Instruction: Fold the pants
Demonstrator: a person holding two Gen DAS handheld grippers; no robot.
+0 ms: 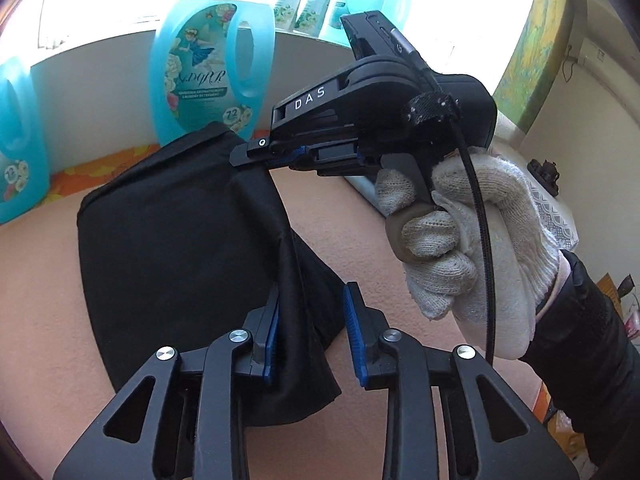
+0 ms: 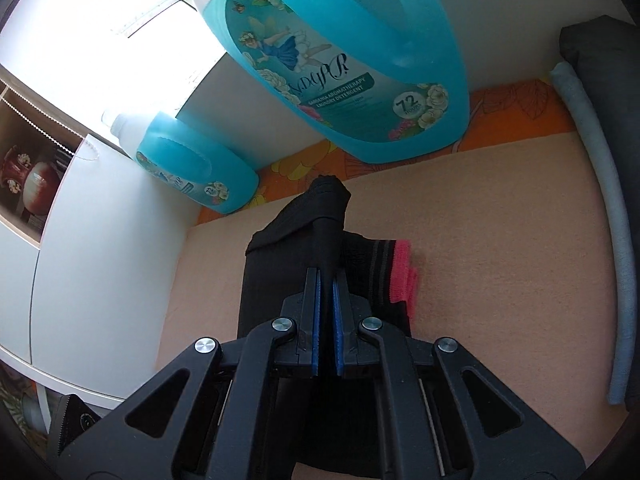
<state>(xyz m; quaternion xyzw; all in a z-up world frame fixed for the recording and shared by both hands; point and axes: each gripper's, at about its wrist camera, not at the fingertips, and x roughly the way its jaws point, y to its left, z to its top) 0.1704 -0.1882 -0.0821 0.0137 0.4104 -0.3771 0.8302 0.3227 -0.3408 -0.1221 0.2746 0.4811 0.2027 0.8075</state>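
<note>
Peach bedding [image 1: 48,280] carries the black pants [image 1: 168,232], lying just in front of the big blue detergent jug [image 1: 212,64]. My left gripper [image 1: 310,328] stands spread, a fold of cloth hanging between its pads. My right gripper [image 2: 327,300] is pinching a raised fold nearer the jug, probably the hem.

Bright window [image 2: 160,4] above white wall [image 1: 100,100] — white cabinet [image 2: 100,248] beside.

Black pants [image 1: 168,248], partly folded on peach surface, one edge lifted taut; pink-trimmed waistband [image 2: 394,276] showing at side.
</note>
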